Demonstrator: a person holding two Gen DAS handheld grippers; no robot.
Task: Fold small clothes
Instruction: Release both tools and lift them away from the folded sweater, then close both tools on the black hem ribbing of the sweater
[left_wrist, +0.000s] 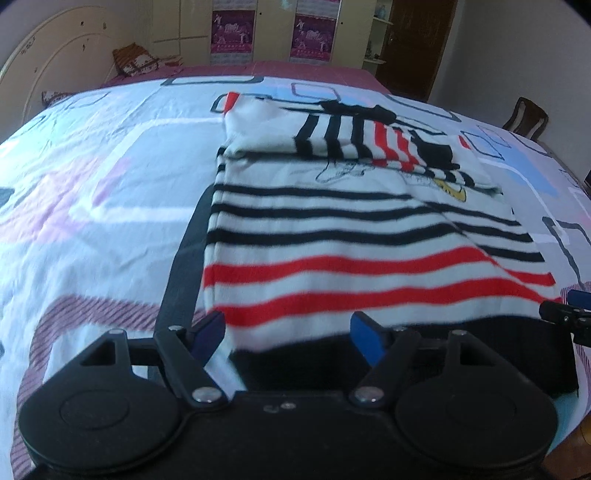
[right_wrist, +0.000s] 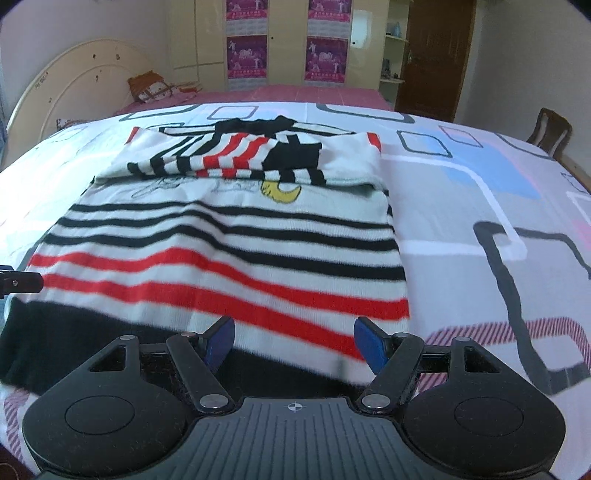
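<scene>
Across the near half of the patterned white bedsheet (right_wrist: 461, 206) lies the white knit sweater with black and red stripes (right_wrist: 229, 243), sleeves folded in. Left gripper (left_wrist: 291, 334) and right gripper (right_wrist: 294, 341) hover at its black hem, fingers wide, holding nothing.

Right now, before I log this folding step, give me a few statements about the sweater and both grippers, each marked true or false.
1. The striped sweater lies on the patterned bedsheet. True.
2. Its sleeves are spread out flat to the sides. False: they are folded in across the chest.
3. The left gripper is open. True.
4. The right gripper is clamped on the hem. False: its jaws stand open at the hem.
5. The sweater's hem band is yellow. False: it is black.
</scene>
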